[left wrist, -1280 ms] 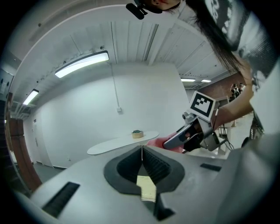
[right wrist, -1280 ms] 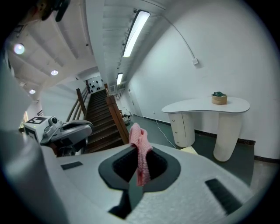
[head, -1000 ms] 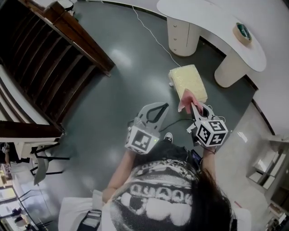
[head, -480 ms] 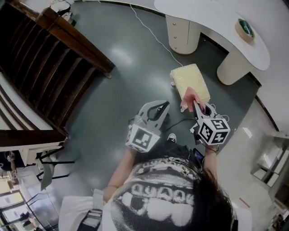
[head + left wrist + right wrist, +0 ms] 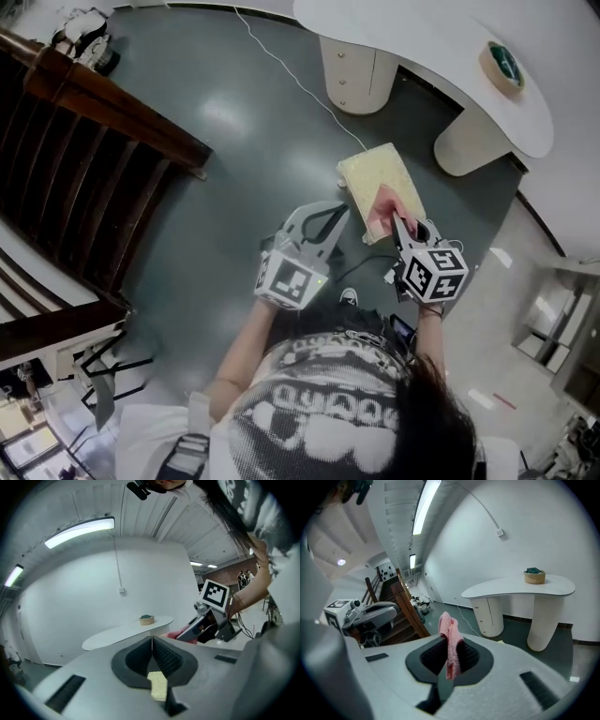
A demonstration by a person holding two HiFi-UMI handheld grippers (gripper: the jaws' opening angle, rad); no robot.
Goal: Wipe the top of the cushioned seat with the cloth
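Observation:
The pale yellow cushioned seat [image 5: 378, 178] stands on the dark floor in the head view, ahead of both grippers. My right gripper [image 5: 399, 223] is shut on the pink cloth [image 5: 384, 207], which hangs over the seat's near edge. In the right gripper view the cloth [image 5: 450, 644] is pinched upright between the jaws. My left gripper [image 5: 330, 217] is shut and holds nothing, just left of the seat's near corner. In the left gripper view its jaws meet and a sliver of the seat [image 5: 158, 685] shows below them, with the right gripper [image 5: 194, 629] off to the right.
A white curved table [image 5: 422, 47] on round pillars stands beyond the seat, with a small bowl [image 5: 503, 66] on it. A white cable [image 5: 291, 77] trails over the floor. A dark wooden staircase [image 5: 84, 178] fills the left. Lighter tiled floor lies at right.
The view has shifted, and the seat now sits closer to both grippers. The cloth hangs lower over the seat's near edge.

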